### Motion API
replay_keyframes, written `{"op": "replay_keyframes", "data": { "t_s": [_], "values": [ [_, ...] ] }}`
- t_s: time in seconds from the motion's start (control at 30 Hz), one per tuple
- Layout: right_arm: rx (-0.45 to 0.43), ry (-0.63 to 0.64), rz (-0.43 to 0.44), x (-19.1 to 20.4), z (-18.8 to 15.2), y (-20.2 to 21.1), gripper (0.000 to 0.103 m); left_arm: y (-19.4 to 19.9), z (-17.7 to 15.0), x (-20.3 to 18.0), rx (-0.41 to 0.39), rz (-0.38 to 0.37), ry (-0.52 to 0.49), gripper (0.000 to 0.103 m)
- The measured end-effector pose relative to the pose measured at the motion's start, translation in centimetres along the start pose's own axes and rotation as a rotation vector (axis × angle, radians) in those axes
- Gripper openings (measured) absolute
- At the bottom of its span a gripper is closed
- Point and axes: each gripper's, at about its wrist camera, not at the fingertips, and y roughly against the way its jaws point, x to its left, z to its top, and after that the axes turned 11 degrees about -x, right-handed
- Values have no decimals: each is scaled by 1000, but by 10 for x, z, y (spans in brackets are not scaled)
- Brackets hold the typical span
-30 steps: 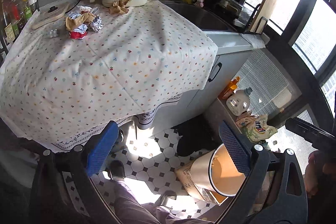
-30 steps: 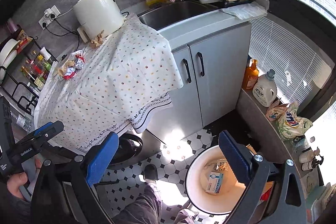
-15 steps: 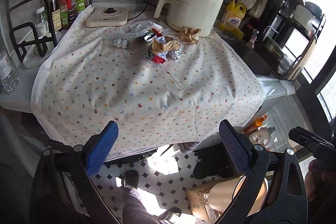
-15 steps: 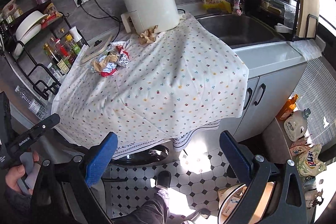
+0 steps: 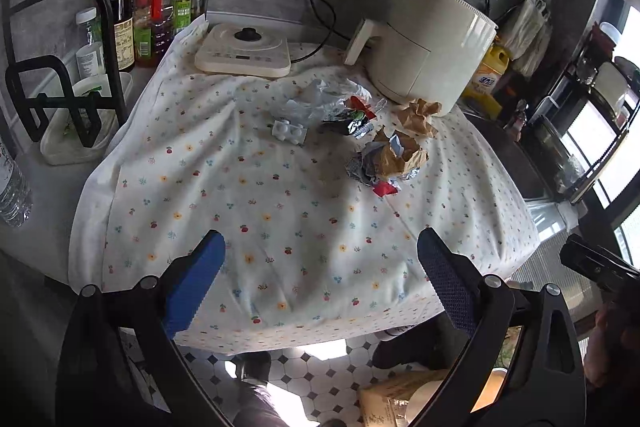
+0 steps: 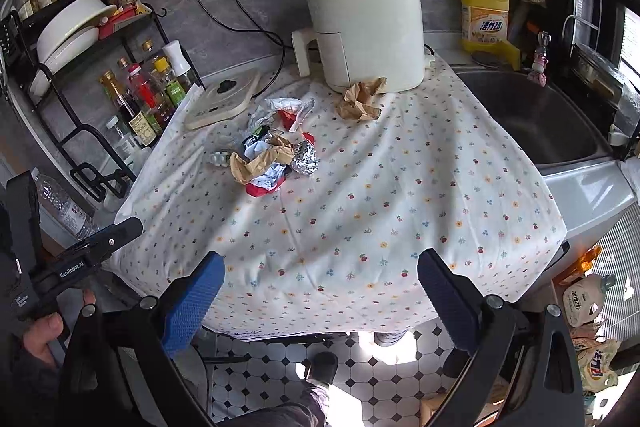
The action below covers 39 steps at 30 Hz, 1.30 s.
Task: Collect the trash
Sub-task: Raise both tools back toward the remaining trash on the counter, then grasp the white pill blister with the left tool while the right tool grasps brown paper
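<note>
A heap of trash (image 5: 386,159) lies on the flowered tablecloth (image 5: 280,211): brown paper, foil, red and white wrappers; it also shows in the right wrist view (image 6: 272,157). A crumpled brown paper (image 6: 360,101) lies by the air fryer (image 6: 364,23), also in the left view (image 5: 418,115). A clear plastic wrapper (image 5: 316,99) and a blister pack (image 5: 290,133) lie behind the heap. My left gripper (image 5: 320,279) is open and empty above the table's front edge. My right gripper (image 6: 320,291) is open and empty, likewise short of the trash.
An induction plate (image 5: 244,51) and bottle rack (image 5: 148,3) stand at the back left. A water bottle (image 6: 60,205) stands at the left. The sink (image 6: 532,115) is to the right. A bin rim (image 5: 492,387) shows on the tiled floor below.
Both grippers have swung up from the floor and bin toward the table and moved closer to it. The trash heap now sits nearer the middle of both views. Both stay open.
</note>
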Motion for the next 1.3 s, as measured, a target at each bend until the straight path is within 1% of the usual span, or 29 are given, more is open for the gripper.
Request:
{"op": "replay_keyframes", "data": {
  "t_s": [0.2,0.37,0.53,0.6,0.7,0.77,0.87,0.97,1.13,1.2,1.27,1.3],
  "values": [
    [15,-36,19,20,23,-45,86,-37,26,24,7,-36,0,96],
    [28,-85,16,28,33,-75,78,-69,45,41,26,-73,-4,96],
    [31,-125,5,29,39,-92,67,-104,60,46,63,-93,-44,95],
    [33,-151,6,28,40,-99,63,-118,65,46,82,-114,-54,93],
    [36,-195,6,24,41,-112,59,-137,68,43,113,-128,-91,87],
    [51,-231,4,19,42,-123,56,-150,68,42,137,-136,-105,77],
    [77,-283,9,12,42,-139,54,-166,70,41,159,-143,-115,73],
    [96,-300,13,11,44,-152,54,-182,71,40,183,-138,-123,69],
    [132,-320,14,10,44,-172,55,-201,67,38,215,-142,-133,65],
    [147,-331,18,9,42,-180,55,-206,63,38,232,-136,-137,59],
    [165,-345,23,8,39,-187,55,-211,60,38,247,-127,-139,47],
    [171,-352,29,9,38,-190,52,-210,59,37,240,-117,-149,45]
  ]
}}
